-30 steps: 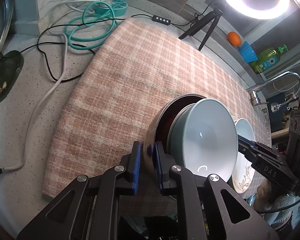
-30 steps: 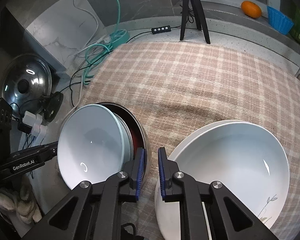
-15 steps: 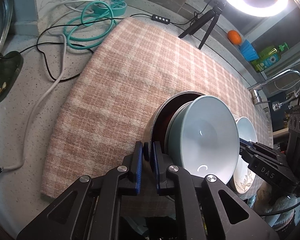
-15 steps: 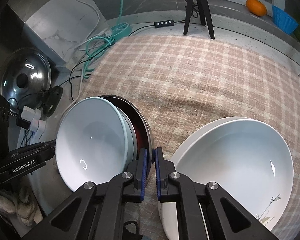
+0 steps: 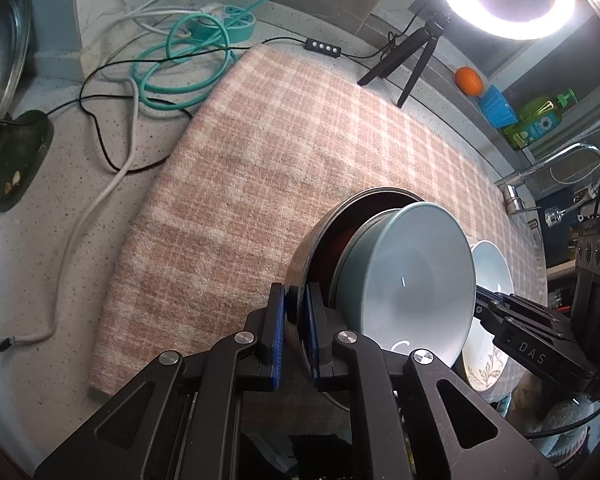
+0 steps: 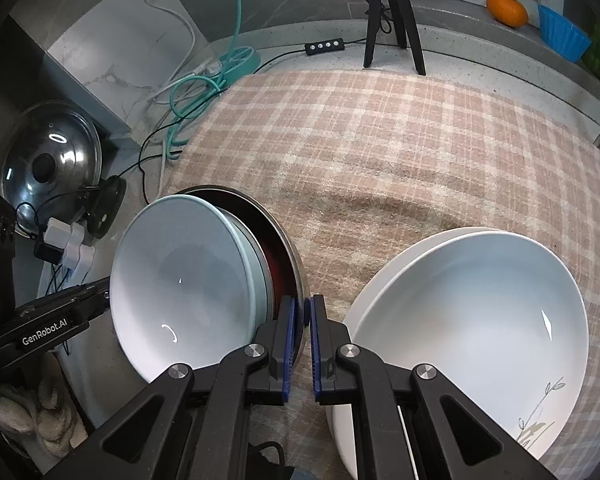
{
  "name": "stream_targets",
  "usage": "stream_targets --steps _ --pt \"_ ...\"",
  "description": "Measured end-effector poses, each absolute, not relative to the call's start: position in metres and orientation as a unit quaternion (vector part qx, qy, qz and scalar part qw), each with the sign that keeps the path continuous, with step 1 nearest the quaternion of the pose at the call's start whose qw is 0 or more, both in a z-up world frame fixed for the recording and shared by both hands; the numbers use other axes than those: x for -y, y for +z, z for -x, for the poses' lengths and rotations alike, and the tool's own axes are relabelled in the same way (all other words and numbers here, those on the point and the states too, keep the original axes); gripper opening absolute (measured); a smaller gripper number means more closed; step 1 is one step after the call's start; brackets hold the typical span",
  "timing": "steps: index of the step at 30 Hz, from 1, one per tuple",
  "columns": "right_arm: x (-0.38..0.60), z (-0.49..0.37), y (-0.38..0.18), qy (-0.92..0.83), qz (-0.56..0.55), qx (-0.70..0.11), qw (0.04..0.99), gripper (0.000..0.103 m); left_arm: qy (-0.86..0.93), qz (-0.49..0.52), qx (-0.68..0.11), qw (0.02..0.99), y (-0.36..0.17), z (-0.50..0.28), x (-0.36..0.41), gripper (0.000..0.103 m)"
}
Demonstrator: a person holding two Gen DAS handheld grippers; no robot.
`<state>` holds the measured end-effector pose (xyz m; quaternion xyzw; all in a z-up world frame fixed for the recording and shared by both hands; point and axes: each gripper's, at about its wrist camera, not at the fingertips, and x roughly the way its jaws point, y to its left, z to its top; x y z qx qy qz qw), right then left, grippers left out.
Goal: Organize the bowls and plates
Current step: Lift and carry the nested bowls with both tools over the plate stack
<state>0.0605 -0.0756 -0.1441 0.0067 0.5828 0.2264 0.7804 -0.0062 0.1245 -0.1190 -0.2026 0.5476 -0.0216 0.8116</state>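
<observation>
Left gripper (image 5: 296, 312): jaws clamped on the metal bowl (image 5: 320, 236) rim.
Right gripper (image 6: 304, 320): jaws clamped on the same rim, opposite side.
Pale blue bowl (image 6: 184, 276): nested in the metal bowl, tilted.
White plates (image 6: 472, 312): stacked at 3 o'clock of the right jaws.
Checked cloth (image 6: 380, 140): beneath, toward 12 o'clock.

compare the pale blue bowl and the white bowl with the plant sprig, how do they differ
The pale blue bowl is plain and sits nested in a metal pan; the white bowl has a sprig motif and sits on another white dish. The white bowl looks wider and shallower. Both appear empty and tilted.
</observation>
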Motion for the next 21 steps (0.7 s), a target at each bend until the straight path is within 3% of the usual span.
stream_targets --steps 21 --pt "0.087 -0.075 -0.135 0.214 -0.050 -0.587 0.779 0.006 -0.019 0.181 -0.533 0.826 -0.098 -0.016 -0.116 0.009"
